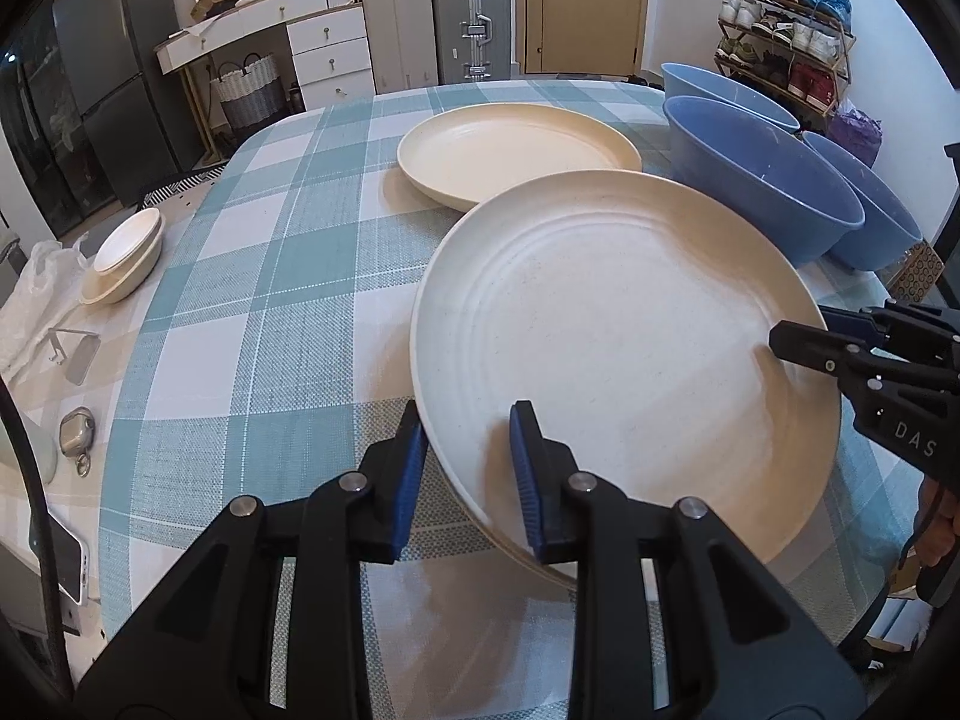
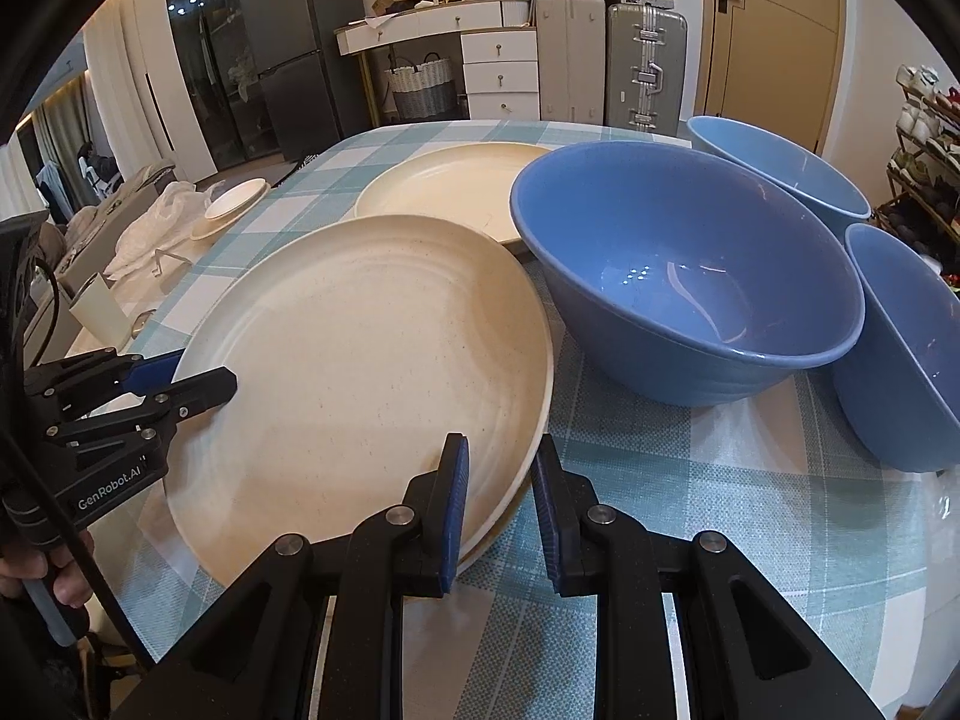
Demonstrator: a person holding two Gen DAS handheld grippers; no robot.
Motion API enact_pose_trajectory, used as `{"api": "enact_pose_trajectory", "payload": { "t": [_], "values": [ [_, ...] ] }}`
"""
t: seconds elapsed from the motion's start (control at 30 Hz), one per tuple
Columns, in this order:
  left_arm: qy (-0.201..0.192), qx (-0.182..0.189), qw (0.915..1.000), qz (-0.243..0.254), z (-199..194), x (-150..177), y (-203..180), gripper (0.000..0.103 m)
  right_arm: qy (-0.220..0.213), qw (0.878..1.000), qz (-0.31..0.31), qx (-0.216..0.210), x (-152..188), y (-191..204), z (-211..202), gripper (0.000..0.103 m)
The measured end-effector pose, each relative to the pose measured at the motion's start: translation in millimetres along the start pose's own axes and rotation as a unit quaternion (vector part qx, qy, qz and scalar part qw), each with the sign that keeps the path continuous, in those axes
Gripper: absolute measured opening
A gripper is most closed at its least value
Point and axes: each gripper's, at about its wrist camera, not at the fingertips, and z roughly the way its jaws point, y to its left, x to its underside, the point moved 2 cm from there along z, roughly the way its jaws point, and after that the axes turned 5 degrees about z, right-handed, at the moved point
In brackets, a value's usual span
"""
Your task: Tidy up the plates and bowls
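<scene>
Both my left gripper (image 1: 468, 474) and right gripper (image 2: 501, 504) clamp opposite rims of the cream plate (image 1: 624, 336), keeping it level for stacking.

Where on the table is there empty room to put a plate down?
The widest bare cloth lies between the small bowls at the left edge and the two plates. Another bare strip sits in front of the blue bowls. It is crowded on the right, where the three blue bowls stand close beside the plates.
</scene>
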Motion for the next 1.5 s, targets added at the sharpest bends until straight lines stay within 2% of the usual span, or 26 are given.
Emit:
{"api": "enact_pose_trajectory", "payload": {
  "t": [0.5,0.7,0.8,0.83,0.97,1.0,1.03,1.1,1.17,1.23,1.37,1.5],
  "values": [
    [0.004,-0.001,1.0,0.003,3,2,-1,0.028,-0.004,0.999,-0.019,0.028,1,9,5,0.025],
    [0.015,0.005,0.9998,-0.008,7,4,2,0.032,0.0,1.0,-0.023,0.021,3,8,5,0.029],
    [0.013,0.009,0.9998,-0.011,6,4,4,0.034,-0.006,0.999,-0.027,0.017,2,9,2,0.04],
    [0.013,0.011,0.9998,-0.013,6,4,4,0.035,-0.009,0.999,-0.028,0.014,2,9,0,0.047],
    [0.014,0.02,0.9995,-0.019,3,3,6,0.038,-0.013,0.999,-0.029,0.008,-1,10,-4,0.056],
    [0.012,0.023,0.9994,-0.022,2,3,6,0.042,-0.014,0.999,-0.028,0.006,-1,10,-5,0.06],
    [0.01,0.024,0.9994,-0.023,-1,2,6,0.046,-0.016,1.0,-0.027,0.001,-1,10,-7,0.068],
    [0.001,0.024,0.9995,-0.022,-6,0,6,0.067,-0.022,0.999,-0.024,-0.01,-3,9,-12,0.076],
    [-0.011,0.025,0.9994,-0.022,-13,-3,5,0.074,-0.03,0.999,-0.025,-0.011,-4,10,-17,0.086],
    [-0.016,0.031,0.9991,-0.025,-18,-7,6,0.075,-0.04,0.999,-0.029,-0.005,-6,11,-23,0.09],
    [-0.026,0.032,0.9986,-0.032,-26,-14,11,0.078,-0.059,0.997,-0.037,-0.022,-13,14,-38,0.101],
    [-0.04,0.041,0.9976,-0.038,-35,-24,18,0.081,-0.076,0.996,-0.049,-0.029,-23,18,-54,0.102]
  ]
}}
